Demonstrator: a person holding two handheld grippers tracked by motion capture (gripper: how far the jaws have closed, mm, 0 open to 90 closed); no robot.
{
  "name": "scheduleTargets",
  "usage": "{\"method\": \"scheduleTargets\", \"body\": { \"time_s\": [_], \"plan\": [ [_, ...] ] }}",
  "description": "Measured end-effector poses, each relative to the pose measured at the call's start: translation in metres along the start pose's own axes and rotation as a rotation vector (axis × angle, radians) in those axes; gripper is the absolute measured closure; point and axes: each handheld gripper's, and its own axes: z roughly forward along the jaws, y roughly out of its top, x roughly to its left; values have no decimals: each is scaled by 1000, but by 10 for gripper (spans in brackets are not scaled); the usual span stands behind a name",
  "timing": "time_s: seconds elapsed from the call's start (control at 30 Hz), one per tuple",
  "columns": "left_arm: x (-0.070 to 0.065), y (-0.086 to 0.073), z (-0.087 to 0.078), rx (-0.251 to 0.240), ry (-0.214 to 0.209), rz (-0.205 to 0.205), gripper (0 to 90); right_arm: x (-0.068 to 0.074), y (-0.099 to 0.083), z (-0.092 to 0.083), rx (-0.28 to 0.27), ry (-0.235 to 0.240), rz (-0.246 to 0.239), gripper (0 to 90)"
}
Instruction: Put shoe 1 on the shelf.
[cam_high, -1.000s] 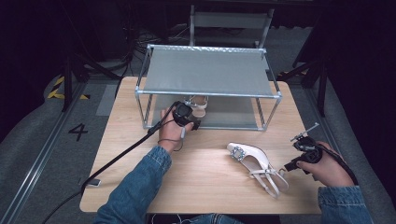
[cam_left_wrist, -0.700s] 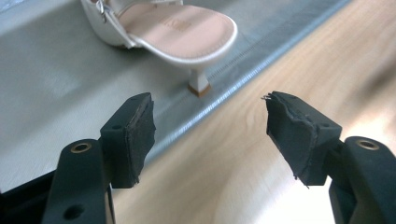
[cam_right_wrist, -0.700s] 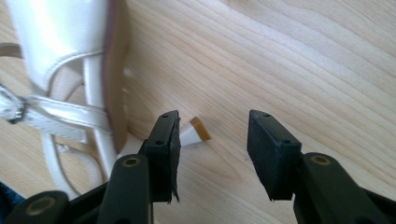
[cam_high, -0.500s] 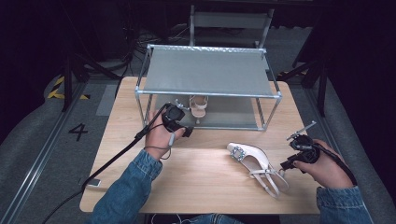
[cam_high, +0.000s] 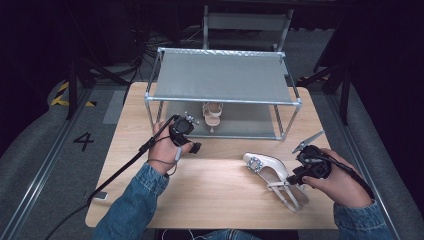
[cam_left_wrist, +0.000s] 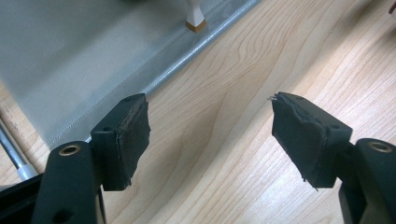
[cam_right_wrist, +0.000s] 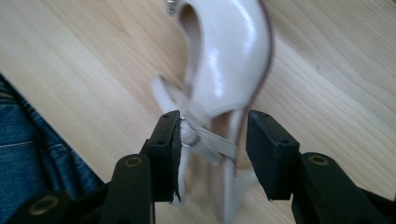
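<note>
While the left gripper (cam_high: 186, 131) hovered just in front of the rack (cam_high: 222, 100), its jaws had just been opening and stood wide with nothing between them, bare wood showing in the gap in the left gripper view. One cream heeled sandal (cam_high: 212, 113) stood on the rack's lower shelf, near the shelf's front rail and a little left of its middle, its heel tip (cam_left_wrist: 196, 22) showing at the top of the left gripper view just behind that rail. Over on the right, the second sandal (cam_high: 272, 175) lay on the tabletop (cam_high: 215, 190) toward the near right corner, jewelled toe pointing at the rack and straps trailing toward the near edge. And the right gripper (cam_high: 302, 175) was at its heel end, half-open jaws straddling the heel strap (cam_right_wrist: 210, 142); the left pad sat right at the buckle, while the right pad stood clear of the strap, so it was no firm pinch that I could make out. Open room was plentiful: the whole middle of the tabletop between the two hands lay bare, as did the near left corner apart from the trailing cable (cam_high: 120, 172). The shelf beside the standing sandal was free to its right, all the way to the right-hand posts. The top deck hung low over that shelf, so the way in was from the front edge.
</note>
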Motion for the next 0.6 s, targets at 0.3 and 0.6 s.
{"method": "scheduleTargets", "body": {
  "time_s": [0.3,0.6],
  "plan": [
    [-2,-5,1,10,0,0,281,23,19,13,8,56,-107,558],
    [0,-8,-1,17,0,1,278,25,33,51,94,111,-138,555]
  ]
}}
